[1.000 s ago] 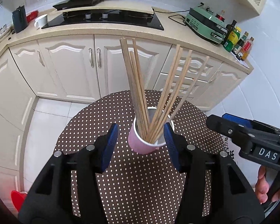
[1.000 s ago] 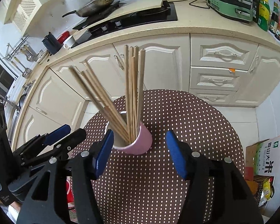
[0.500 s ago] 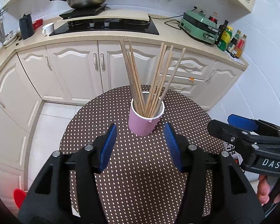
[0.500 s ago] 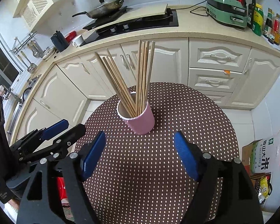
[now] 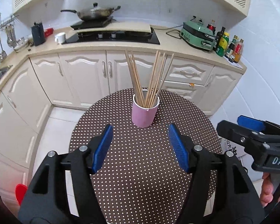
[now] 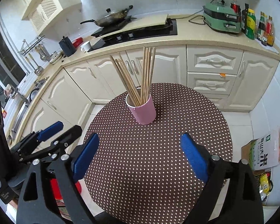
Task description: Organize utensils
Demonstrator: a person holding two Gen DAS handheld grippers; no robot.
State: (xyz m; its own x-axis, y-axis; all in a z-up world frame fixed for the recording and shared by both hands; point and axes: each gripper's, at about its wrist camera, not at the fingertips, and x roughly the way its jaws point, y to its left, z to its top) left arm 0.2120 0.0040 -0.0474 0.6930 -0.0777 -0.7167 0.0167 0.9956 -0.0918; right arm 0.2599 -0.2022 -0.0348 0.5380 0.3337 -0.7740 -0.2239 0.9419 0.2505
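A bundle of long thin wooden chopsticks (image 5: 149, 80) stands fanned in two clusters inside a pink paper cup with a white rim (image 5: 144, 113), which sits upright on the far half of a round table covered in brown cloth with white polka dots (image 5: 140, 168). Nothing stands between the cup and either claw. The left gripper (image 5: 141, 149) hangs over the table short of the cup, its blue-padded jaws opening with only bare cloth between them. The right gripper (image 6: 140, 157) is likewise clear of the cup, jaws opening wide and empty; seen from the left camera, its body carries the letters "DAS". Behind the table run cream cabinets (image 5: 87, 74) under a counter with a black hob (image 5: 112, 36), a dark wok (image 5: 95, 14), a green appliance (image 5: 197, 35) and several bottles (image 5: 229, 44). On the floor to the right lies a cardboard box with green Chinese print (image 6: 263, 152), too small to read fully
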